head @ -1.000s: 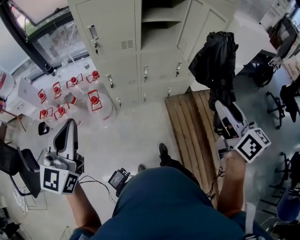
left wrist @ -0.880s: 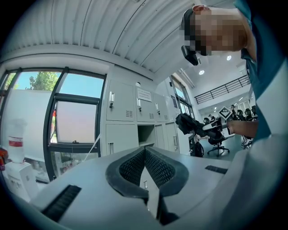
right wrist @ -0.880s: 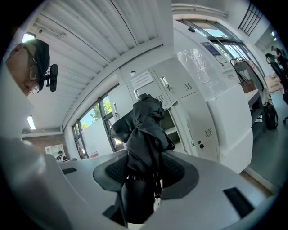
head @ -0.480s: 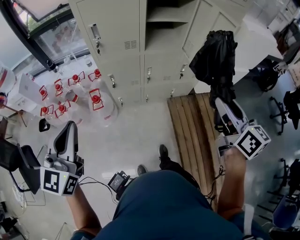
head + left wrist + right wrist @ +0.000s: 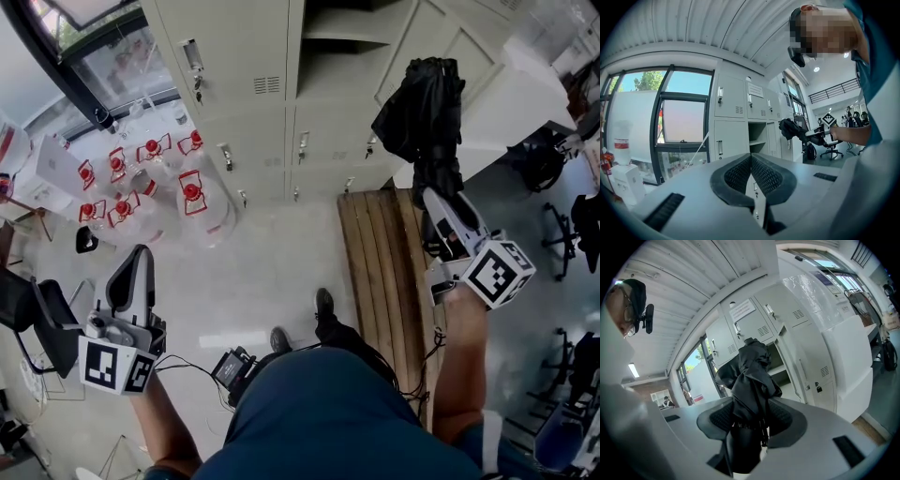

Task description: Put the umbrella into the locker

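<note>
Right gripper (image 5: 437, 204) jaws clamp umbrella (image 5: 422, 103), long axis pointing far; open locker compartment (image 5: 339, 58) just left of tip. Left gripper (image 5: 140, 265) jaws together, empty.

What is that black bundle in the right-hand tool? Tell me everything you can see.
A folded black umbrella, its thin-looking fabric loose and crumpled, not neatly wrapped. The right gripper has its jaws closed on its narrower lower part, so the bunched canopy sticks out ahead, toward the open locker. Nothing else touches it.
</note>
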### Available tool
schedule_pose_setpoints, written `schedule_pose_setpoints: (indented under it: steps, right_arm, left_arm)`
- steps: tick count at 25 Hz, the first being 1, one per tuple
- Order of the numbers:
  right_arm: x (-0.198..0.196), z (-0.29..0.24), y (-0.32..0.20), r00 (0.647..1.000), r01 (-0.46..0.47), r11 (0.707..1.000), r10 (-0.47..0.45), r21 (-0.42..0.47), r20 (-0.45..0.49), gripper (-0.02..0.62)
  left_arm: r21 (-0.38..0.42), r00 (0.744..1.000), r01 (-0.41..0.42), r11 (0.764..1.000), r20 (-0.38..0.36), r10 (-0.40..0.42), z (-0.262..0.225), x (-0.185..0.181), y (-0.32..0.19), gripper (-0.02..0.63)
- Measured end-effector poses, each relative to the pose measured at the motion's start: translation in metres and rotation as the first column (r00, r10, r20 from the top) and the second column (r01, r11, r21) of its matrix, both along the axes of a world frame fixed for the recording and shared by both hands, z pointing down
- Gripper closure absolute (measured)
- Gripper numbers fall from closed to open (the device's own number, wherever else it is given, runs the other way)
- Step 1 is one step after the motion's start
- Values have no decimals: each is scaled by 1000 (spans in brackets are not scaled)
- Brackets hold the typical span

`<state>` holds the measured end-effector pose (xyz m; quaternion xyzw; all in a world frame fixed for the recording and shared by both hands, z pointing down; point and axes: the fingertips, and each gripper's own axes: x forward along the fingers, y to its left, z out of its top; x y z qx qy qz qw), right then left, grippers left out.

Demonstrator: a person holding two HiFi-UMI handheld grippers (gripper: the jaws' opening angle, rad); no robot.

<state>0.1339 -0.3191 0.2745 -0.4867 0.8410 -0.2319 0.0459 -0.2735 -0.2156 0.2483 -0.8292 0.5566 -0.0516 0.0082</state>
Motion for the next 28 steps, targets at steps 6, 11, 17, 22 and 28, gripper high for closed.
schedule_pose_setpoints:
  steps: [6,11,17,22,28]
  right_arm:
    - [-2,15,-32,999,21,999,-20,-28,26,396]
    - [-1,28,-65,999,29,998,-28,-48,20,396]
    - [1,49,-96,999,36,996,-35,-78,10,396]
    - [1,65,-122,999,45,994,-44,-102,7,396]
    - [1,85,-156,999,47,991,-47,-128,-1,396]
  left_arm:
    - [-17,1000,17,1000,3,-17,8,3,-14,588]
    - [-34,1000,30,999,8,-29,15,7,-29,588]
    - [-49,999,46,998,17,-45,26,14,-37,588]
    - [-57,999,54,997,1,-54,31,21,-43,588]
    - [-88,996,88,992,20,-87,47,17,-54,588]
